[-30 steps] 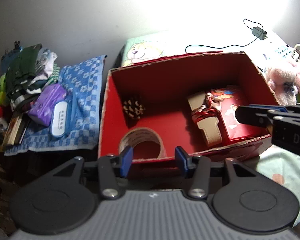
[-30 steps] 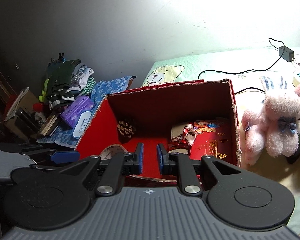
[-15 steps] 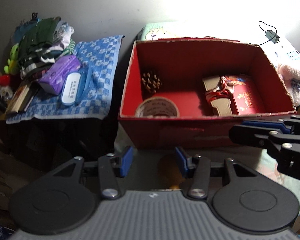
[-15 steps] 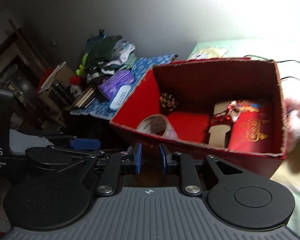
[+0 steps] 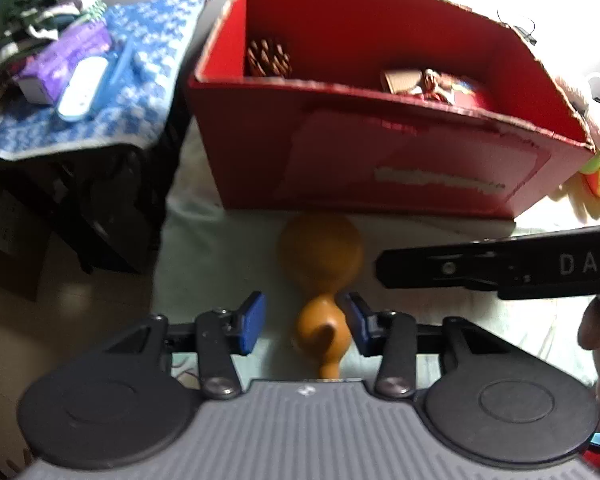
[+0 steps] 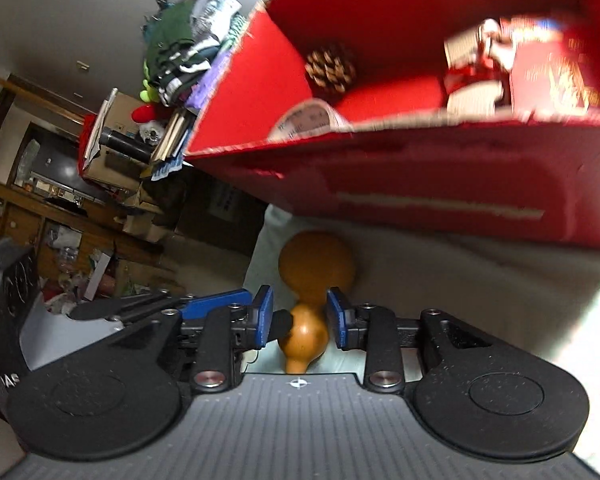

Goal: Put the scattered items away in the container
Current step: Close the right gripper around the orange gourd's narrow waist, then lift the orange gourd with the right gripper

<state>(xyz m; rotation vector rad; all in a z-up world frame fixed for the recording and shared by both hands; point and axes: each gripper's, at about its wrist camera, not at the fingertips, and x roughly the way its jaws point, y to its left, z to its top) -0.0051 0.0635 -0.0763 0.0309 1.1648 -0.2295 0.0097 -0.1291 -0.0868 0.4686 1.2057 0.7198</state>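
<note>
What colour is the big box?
The box is red, inside and out. It shows best in the left wrist view.

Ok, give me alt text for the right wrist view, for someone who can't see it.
The right gripper, jaws open, straddles the narrow waist of an orange-brown gourd lying on pale bedding. Behind it stands the red cardboard box, holding a pine cone and a tape roll.

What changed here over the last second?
Both tongs dropped from above the red box down to a gourd lying in front of it. Left tongs and right tongs now straddle its neck, open. The box contents stayed put.
</note>
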